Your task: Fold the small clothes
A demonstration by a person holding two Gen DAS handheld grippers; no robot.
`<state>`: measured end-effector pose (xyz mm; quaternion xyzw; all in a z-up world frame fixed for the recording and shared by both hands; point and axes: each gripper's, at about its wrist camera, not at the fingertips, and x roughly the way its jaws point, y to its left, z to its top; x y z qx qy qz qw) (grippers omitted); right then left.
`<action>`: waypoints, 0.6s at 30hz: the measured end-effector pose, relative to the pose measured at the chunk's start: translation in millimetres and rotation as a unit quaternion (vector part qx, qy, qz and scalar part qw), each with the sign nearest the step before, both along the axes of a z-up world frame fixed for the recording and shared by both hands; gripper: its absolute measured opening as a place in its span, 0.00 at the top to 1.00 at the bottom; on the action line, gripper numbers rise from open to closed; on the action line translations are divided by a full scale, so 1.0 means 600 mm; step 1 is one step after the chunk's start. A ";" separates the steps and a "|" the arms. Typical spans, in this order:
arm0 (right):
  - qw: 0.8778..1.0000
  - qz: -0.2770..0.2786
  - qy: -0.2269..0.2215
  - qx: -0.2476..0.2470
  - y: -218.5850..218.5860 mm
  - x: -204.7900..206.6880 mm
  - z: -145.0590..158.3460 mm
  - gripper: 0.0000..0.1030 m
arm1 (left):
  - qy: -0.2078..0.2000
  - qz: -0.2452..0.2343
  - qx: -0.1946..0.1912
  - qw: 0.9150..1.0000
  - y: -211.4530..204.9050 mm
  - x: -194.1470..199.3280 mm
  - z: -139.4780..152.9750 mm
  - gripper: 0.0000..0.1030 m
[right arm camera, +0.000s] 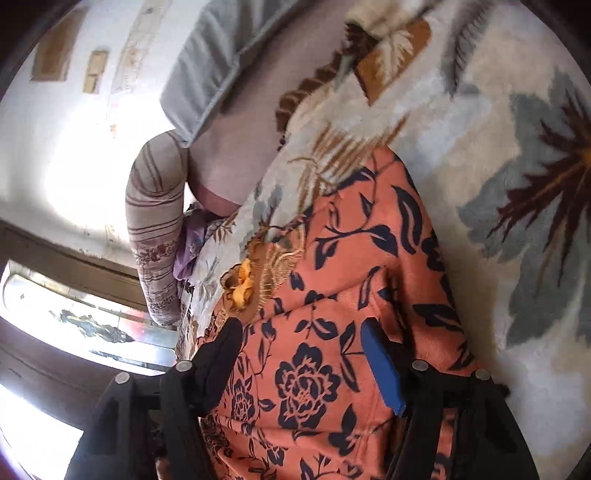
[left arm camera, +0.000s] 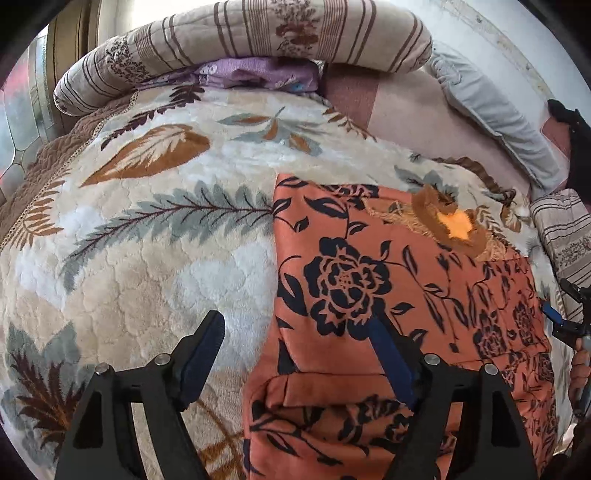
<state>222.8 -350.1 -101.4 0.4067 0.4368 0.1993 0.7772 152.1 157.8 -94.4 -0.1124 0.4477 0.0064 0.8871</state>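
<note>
Two grippers hang over a bed whose plush blanket (left arm camera: 147, 258), cream with grey and brown leaves, fills most of both views. On it lies the orange garment (left arm camera: 369, 266), printed with dark navy roses and leaves; it is spread flat right of the blanket's middle, with its near end folded into a thick band by the left gripper. A striped, flower-printed bolster (left arm camera: 258, 33) curves along the far edge of the bed, with a purple cloth (left arm camera: 258, 74) tucked just under it and a pale grey pillow (left arm camera: 498, 122) at the far right. A small brown and yellow cloth flower (left arm camera: 454, 221) sits at the garment's far right corner. The left gripper (left arm camera: 295, 354) has its jaws released and spread wide, one pad over the blanket and the other over the garment, grasping nothing. The right gripper (right arm camera: 306, 358) is likewise released, its jaws straddling the garment's print without pinching it
</note>
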 end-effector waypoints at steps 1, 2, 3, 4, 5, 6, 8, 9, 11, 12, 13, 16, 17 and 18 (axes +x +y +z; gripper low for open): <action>1.000 0.004 -0.008 -0.008 -0.001 -0.019 0.019 0.32 | -0.010 0.002 -0.001 1.000 0.004 -0.016 0.016 0.21; 1.000 0.010 -0.012 -0.009 -0.006 -0.043 0.034 0.32 | -0.024 0.004 -0.009 1.000 0.009 -0.037 0.031 0.21; 1.000 0.013 -0.018 -0.018 -0.010 -0.068 0.048 0.32 | -0.034 0.006 -0.019 0.999 0.015 -0.060 0.044 0.21; 0.999 0.012 -0.027 -0.030 -0.018 -0.097 0.063 0.32 | -0.038 0.005 -0.030 0.999 0.020 -0.087 0.053 0.21; 0.999 0.014 -0.034 -0.037 -0.027 -0.131 0.075 0.32 | -0.039 0.003 -0.043 0.998 0.025 -0.115 0.060 0.21; 0.998 0.018 -0.038 -0.042 -0.035 -0.161 0.084 0.31 | -0.041 0.004 -0.054 0.998 0.030 -0.145 0.064 0.21; 0.997 0.030 -0.027 -0.064 -0.053 -0.219 0.091 0.29 | -0.031 0.003 -0.063 0.998 0.033 -0.201 0.064 0.21; 0.996 0.037 -0.016 -0.077 -0.058 -0.243 0.087 0.29 | -0.024 0.002 -0.070 0.997 0.036 -0.229 0.059 0.21; 0.994 0.042 0.009 -0.102 -0.078 -0.294 0.077 0.29 | -0.014 0.008 -0.083 0.996 0.038 -0.287 0.044 0.21; 0.993 0.046 0.025 -0.107 -0.093 -0.318 0.067 0.29 | -0.002 0.012 -0.087 0.996 0.039 -0.315 0.034 0.21; 0.992 0.047 0.042 -0.109 -0.103 -0.339 0.057 0.29 | 0.008 0.012 -0.094 0.995 0.040 -0.336 0.024 0.21; 0.992 0.052 0.062 -0.098 -0.125 -0.394 0.034 0.29 | 0.037 0.019 -0.110 0.993 0.037 -0.399 -0.003 0.21; 0.992 0.057 0.072 -0.092 -0.127 -0.408 0.024 0.29 | 0.042 0.019 -0.113 0.993 0.034 -0.414 -0.009 0.21; 0.991 0.062 0.082 -0.088 -0.126 -0.417 0.014 0.29 | 0.048 0.021 -0.114 0.992 0.030 -0.427 -0.013 0.21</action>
